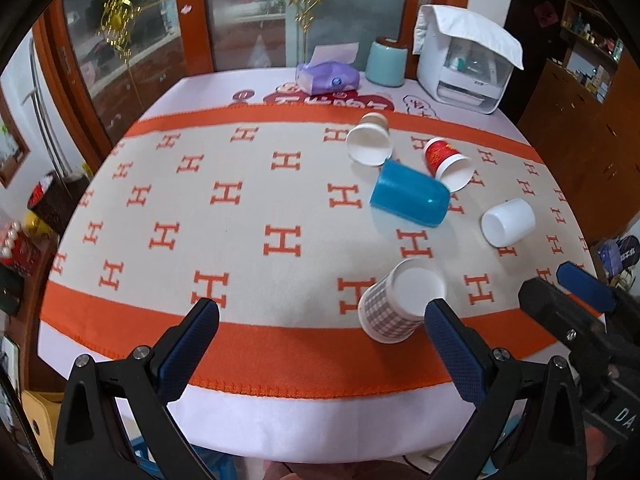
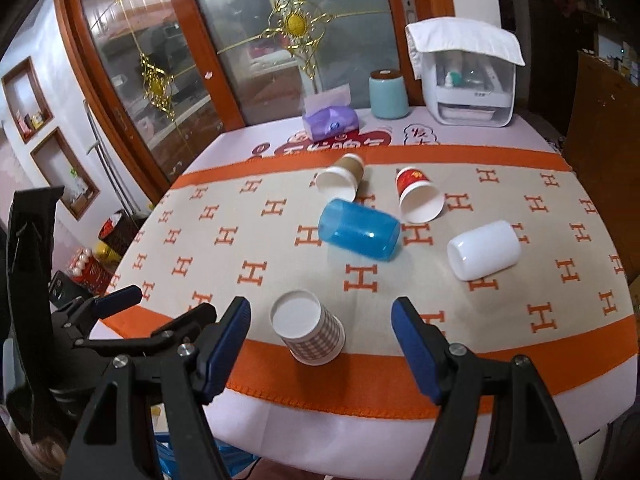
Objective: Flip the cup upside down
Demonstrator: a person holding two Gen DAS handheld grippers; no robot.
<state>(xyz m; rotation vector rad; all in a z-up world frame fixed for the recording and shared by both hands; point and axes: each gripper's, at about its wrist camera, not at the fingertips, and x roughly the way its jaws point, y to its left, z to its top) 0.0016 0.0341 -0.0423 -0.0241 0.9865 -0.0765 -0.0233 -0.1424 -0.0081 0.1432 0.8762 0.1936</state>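
1. Left wrist view: the left gripper (image 1: 320,316) hangs over the near edge of the table (image 1: 280,424) with its jaws spread wide and nothing between them.
2. The checked paper cup (image 1: 394,304) stands bottom-up on the orange border of the cloth (image 1: 224,216), just inside the gripper's right-hand finger (image 1: 452,344); whether they touch cannot be told.
3. Four cups lie on their sides further back: a brown-sleeved cup (image 1: 370,140), a red cup (image 1: 446,162), a blue cup (image 1: 410,198) between and in front of those two, and a white cup (image 1: 508,222) apart to the right.
4. This view alone shows the right gripper (image 1: 576,300) from the side, at the right margin; its jaw state cannot be read here.
5. Right wrist view: the right gripper (image 2: 322,328) is wide open and holds nothing; the checked paper cup (image 2: 310,332) stands between its fingers, clear of both.
6. Here the open mouths of the brown-sleeved cup (image 2: 340,182), red cup (image 2: 418,196) and white cup (image 2: 484,250) face the camera; the blue cup (image 2: 360,234) lies crosswise.
7. Only this view shows the left gripper (image 2: 120,308) from outside, low at the left.
8. At the table's far edge stand a tissue pack (image 2: 330,120), a pale green canister (image 2: 388,94) and a white appliance (image 2: 468,88) draped with a towel.
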